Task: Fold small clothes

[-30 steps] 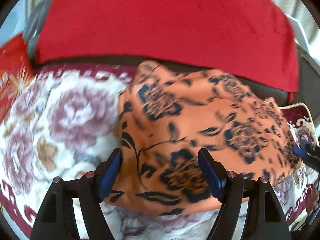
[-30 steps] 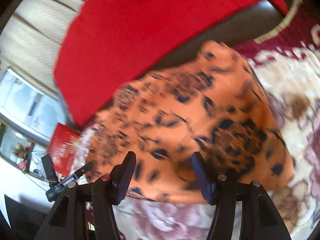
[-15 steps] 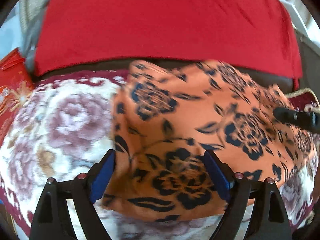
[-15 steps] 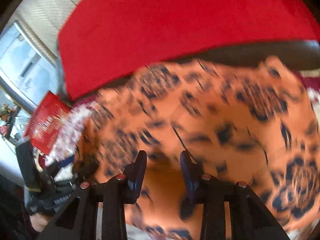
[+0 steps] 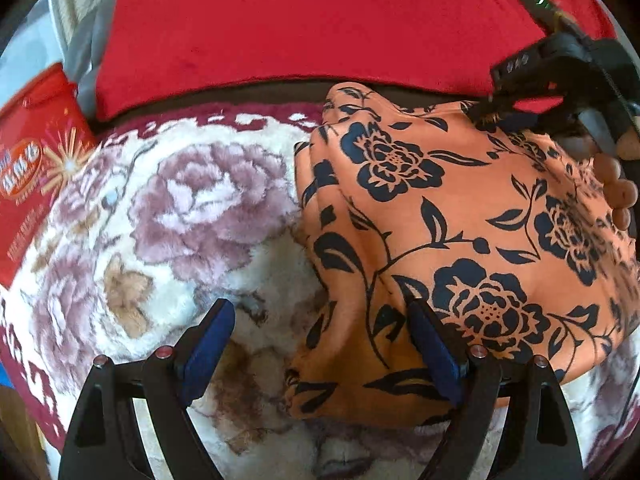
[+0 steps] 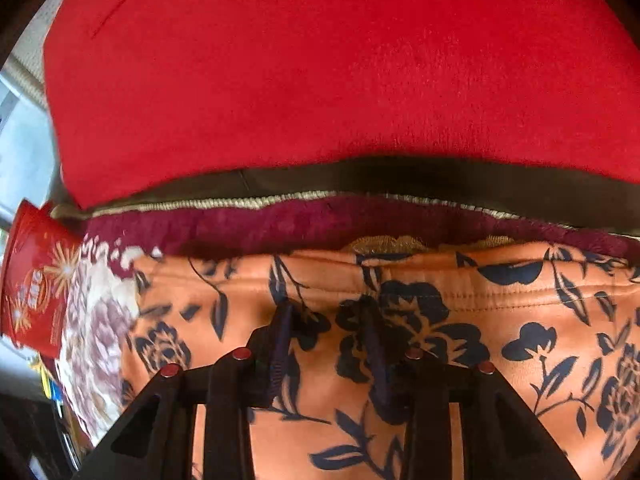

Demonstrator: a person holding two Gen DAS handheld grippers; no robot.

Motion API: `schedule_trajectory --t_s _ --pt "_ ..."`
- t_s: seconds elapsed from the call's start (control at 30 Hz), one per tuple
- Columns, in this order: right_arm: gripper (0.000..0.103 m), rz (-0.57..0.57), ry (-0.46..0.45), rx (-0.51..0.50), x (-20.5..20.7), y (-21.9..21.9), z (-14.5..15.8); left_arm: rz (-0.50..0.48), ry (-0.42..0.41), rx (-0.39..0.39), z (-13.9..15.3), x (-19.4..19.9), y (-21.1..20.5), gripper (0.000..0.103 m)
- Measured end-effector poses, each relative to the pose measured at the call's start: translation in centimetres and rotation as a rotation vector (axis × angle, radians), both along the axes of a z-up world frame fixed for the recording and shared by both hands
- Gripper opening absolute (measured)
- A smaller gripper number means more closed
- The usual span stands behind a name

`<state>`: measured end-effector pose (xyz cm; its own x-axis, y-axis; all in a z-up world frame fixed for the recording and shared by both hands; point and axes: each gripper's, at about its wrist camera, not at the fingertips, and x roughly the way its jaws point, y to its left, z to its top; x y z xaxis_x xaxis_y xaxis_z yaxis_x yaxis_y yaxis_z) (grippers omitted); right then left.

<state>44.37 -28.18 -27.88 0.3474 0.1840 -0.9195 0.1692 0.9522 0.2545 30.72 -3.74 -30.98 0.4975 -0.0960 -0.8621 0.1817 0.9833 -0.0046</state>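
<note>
Orange fabric garment with dark navy rose print (image 5: 460, 216) lies on a plush cream-and-mauve floral blanket with maroon border (image 5: 180, 220), filling the 3 o'clock half of the left wrist view. Left gripper (image 5: 320, 344) jaws wide, garment's near-left corner between them, pads not pressing. Right gripper (image 6: 326, 344), seen at 1–2 o'clock in the left view, sits at the garment's far stitched hem; jaws narrow, have just been closing; whether the pads pinch cloth I cannot tell. Person's fingers (image 5: 618, 192) at 3 o'clock. Red fleece cloth (image 6: 340, 72) at 12 o'clock behind. Red printed box (image 5: 28, 168) at 9 o'clock.
</note>
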Motion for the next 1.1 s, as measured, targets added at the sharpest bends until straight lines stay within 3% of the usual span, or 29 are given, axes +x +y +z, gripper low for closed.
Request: schedule_trajectory --t_s 0.13,0.23,0.4,0.53,0.7,0.77,0.83,0.97,1.1 --pt "0.039 0.105 -0.086 0.073 0.2 2.6 3.3 0.026 0.024 -0.052 0.1 -0.3 1.1 0.088" --pt "0.039 0.171 -0.08 0.111 1.2 6.0 3.6 0.027 0.031 -0.056 0.0 -0.7 1.5 0.088" --pt "0.039 0.193 0.012 0.122 3.1 10.4 -1.0 0.026 0.028 -0.053 -0.2 -0.7 1.6 0.088" --pt "0.039 0.142 0.02 0.149 3.2 9.9 -3.3 0.029 0.04 -0.045 0.3 -0.9 1.2 0.088" --pt "0.04 0.111 -0.105 0.28 -1.0 5.3 1.4 0.018 -0.009 -0.073 2.3 -1.5 1.1 0.088" --pt "0.061 0.09 -0.138 0.298 -3.5 2.6 3.2 0.022 -0.038 -0.124 3.5 -2.1 1.5 0.088" --pt "0.066 0.053 -0.18 0.296 -6.5 -0.2 4.9 0.015 -0.041 -0.169 4.2 -2.7 1.6 0.088" --pt "0.067 -0.054 -0.266 0.326 -15.5 -8.4 8.4 0.008 0.015 -0.254 4.8 -3.9 1.6 0.088" --pt "0.068 -0.185 -0.314 0.369 -24.7 -14.5 9.0 0.026 0.116 -0.342 3.7 -5.4 0.9 0.088"
